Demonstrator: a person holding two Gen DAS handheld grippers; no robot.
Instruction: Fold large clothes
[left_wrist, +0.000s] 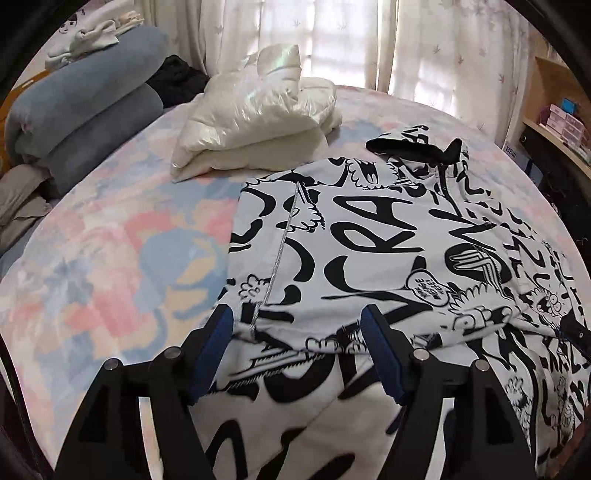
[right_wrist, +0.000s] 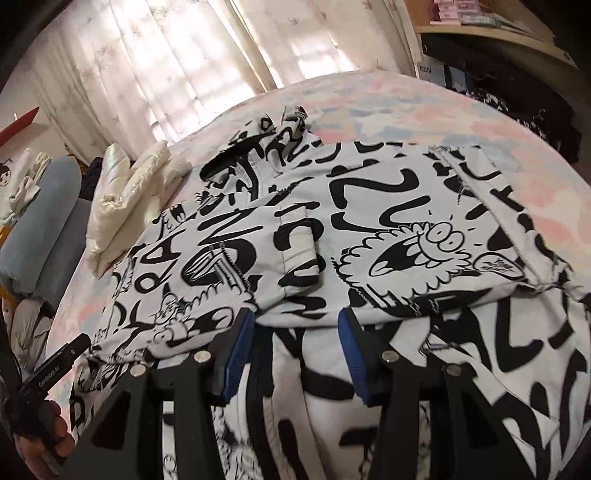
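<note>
A large white garment with black cartoon graffiti print (left_wrist: 369, 240) lies spread on the bed, its sleeves folded in over the body; it also fills the right wrist view (right_wrist: 369, 221). Its black-lined hood (left_wrist: 410, 146) points to the far side. My left gripper (left_wrist: 297, 321) is open, its blue-padded fingers hovering over the near left part of the garment by a folded hem edge. My right gripper (right_wrist: 295, 325) is open over the near middle of the garment, holding nothing. The left gripper's body shows at the lower left of the right wrist view (right_wrist: 51, 369).
The bed has a pastel pink and blue sheet (left_wrist: 110, 258). A folded cream puffer jacket (left_wrist: 255, 118) lies behind the garment. Rolled blue-grey bedding (left_wrist: 92, 122) sits at the far left. Curtains (left_wrist: 369, 37) hang behind, and wooden shelves (left_wrist: 561, 110) stand at the right.
</note>
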